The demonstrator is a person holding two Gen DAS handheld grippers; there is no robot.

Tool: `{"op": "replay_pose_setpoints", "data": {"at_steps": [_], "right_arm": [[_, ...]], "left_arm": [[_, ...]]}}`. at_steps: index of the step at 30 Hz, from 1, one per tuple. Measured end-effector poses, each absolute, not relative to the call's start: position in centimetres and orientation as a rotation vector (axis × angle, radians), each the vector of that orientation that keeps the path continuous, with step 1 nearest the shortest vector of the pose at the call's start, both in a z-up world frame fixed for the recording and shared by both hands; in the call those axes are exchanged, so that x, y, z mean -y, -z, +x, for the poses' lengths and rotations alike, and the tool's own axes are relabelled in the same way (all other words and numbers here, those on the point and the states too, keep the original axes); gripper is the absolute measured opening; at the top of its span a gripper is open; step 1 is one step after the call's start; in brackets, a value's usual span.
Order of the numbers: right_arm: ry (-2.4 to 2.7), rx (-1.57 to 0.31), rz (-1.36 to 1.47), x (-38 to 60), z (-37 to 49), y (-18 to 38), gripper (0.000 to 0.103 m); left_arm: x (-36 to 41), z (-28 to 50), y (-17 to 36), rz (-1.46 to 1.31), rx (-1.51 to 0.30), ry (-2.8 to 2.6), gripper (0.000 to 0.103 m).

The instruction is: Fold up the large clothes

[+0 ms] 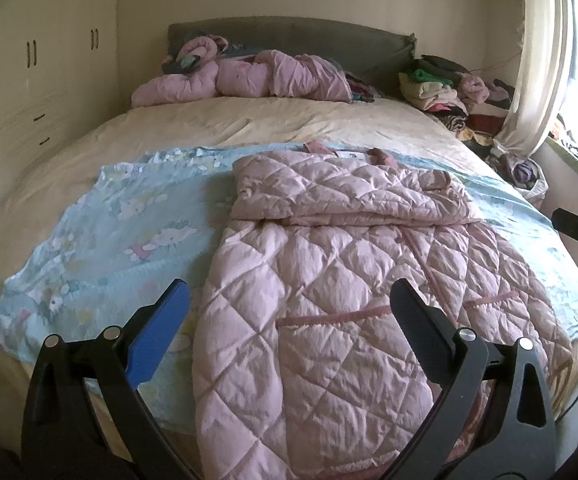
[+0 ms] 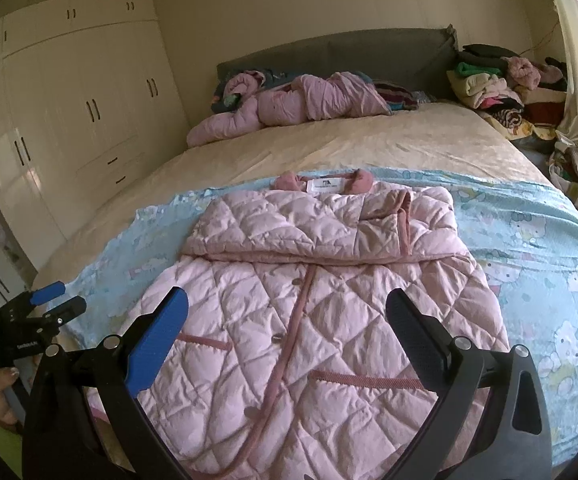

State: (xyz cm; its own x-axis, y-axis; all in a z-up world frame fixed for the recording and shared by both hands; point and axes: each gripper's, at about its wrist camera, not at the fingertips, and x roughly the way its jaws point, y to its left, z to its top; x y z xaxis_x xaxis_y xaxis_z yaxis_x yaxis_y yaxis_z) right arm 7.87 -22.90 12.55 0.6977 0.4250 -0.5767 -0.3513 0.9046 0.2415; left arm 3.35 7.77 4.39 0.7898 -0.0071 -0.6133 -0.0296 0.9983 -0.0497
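Quilted pink coat [image 2: 309,320], hem cut off below both spread hand-held grippers.

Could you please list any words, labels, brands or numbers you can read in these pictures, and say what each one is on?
Nothing reads clearly.
White neck label inside the collar of the pink quilted coat: a small dark logo with a line of print beneath, too small to read.
Black body of the left gripper, seen in the right wrist view: small white lettering, too blurred to read.
Light blue cartoon-print blanket: pictures only, no legible words.
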Motion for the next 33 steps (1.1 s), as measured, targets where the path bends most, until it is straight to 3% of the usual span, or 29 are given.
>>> {"op": "replay_pose_setpoints", "data": {"at_steps": [33], "right_arm": [[-0.467, -0.766, 0.126, 25.3, 6.4, -7.0, 0.099]], "left_arm": [[-6.7, 1.5, 0.6, -0.056, -0.748, -0.016, 0.094]]}}
